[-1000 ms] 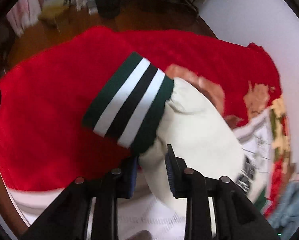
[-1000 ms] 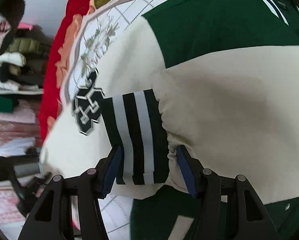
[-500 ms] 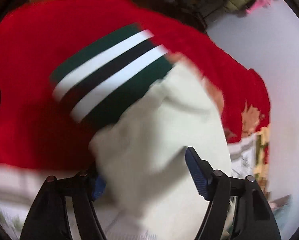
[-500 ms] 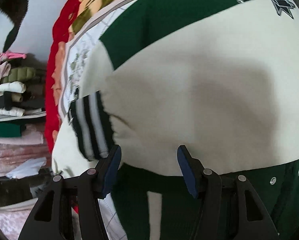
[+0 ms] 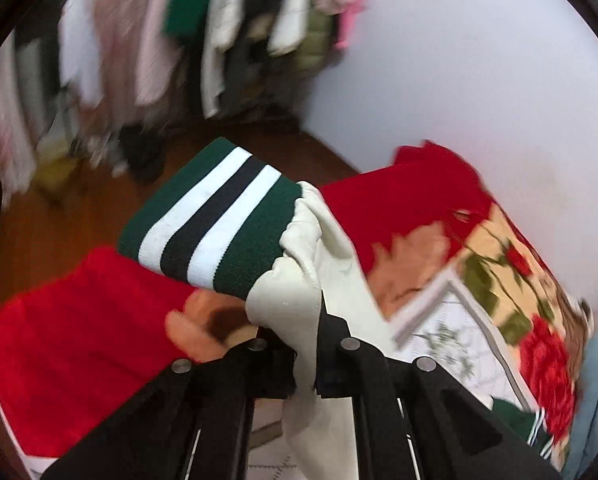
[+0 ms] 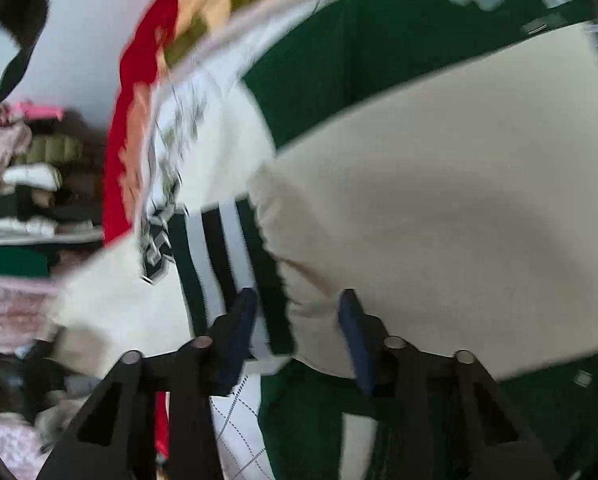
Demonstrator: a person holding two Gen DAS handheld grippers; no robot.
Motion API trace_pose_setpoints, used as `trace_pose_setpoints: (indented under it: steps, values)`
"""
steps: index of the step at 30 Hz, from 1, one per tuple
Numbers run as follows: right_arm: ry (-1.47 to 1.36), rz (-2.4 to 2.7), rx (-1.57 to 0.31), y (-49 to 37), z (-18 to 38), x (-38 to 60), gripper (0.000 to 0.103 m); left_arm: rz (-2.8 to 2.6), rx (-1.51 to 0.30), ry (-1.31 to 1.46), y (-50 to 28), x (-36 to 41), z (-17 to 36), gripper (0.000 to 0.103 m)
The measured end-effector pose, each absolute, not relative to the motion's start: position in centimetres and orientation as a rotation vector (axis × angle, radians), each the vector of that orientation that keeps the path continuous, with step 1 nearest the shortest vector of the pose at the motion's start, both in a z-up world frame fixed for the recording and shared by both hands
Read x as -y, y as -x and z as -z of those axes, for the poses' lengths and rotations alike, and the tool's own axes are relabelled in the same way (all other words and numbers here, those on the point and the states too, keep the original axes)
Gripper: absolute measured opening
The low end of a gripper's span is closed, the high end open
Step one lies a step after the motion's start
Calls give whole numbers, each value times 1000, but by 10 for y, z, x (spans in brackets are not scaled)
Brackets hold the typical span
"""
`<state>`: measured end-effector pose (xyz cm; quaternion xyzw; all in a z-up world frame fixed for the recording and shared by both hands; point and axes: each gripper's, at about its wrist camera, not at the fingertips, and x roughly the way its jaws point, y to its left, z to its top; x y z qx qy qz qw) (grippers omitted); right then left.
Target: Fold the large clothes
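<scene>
Left wrist view: the left gripper (image 5: 305, 344) is pinching the cream sleeve (image 5: 287, 304) just behind its striped cuff (image 5: 215, 216), jaws fully closed on the fabric, holding it above the red floral blanket (image 5: 79, 328). Right wrist view: the right gripper (image 6: 295, 320) is standing partly open, its jaws having just been narrowing, over the jacket (image 6: 439, 220) where another cuff (image 6: 219, 260) is meeting cream sleeve fabric.
</scene>
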<state>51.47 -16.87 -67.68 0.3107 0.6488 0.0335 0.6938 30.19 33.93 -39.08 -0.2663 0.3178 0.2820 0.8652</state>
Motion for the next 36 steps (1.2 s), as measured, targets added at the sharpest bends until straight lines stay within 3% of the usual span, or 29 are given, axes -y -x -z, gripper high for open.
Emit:
trace_pose_setpoints:
  steps: [3, 7, 11, 21, 25, 27, 28, 29, 31, 33, 34, 36]
  values:
    - [-663, -68, -1468, -523, 689, 164, 43, -523, -665, 462, -304, -303, 360, 4]
    - [-734, -67, -1427, -510, 656, 209, 43, -380, -666, 354, -319, -229, 326, 3]
    - [-739, 61, -1386, -466, 619, 288, 59, -188, -723, 254, -334, -121, 312, 3]
    - [-821, 423, -1337, -320, 594, 507, 59, 259, -1031, 61, -366, 174, 390, 5]
    - [-878, 472, -1355, -279, 606, 566, 59, 329, -1163, -65, -371, 242, 448, 14]
    - [-859, 480, -1363, -268, 607, 581, 59, 340, -1195, -106, -370, 261, 460, 23]
    - [-853, 480, -1364, -265, 606, 584, 59, 346, -1200, -108, -368, 268, 463, 33]
    - [-853, 481, -1364, -259, 605, 591, 59, 361, -1205, -97, -366, 270, 464, 65]
    - [-866, 478, -1365, -255, 604, 595, 59, 385, -1217, -39, -364, 267, 461, 102]
    - [-874, 459, -1368, -251, 603, 600, 65, 377, -1212, -6, -355, 258, 453, 102]
    - [-874, 451, -1364, -249, 603, 600, 76, 355, -1219, 3, -347, 248, 448, 102]
    - [-836, 422, -1359, -253, 600, 596, 78, 304, -1240, 28, -329, 228, 446, 102]
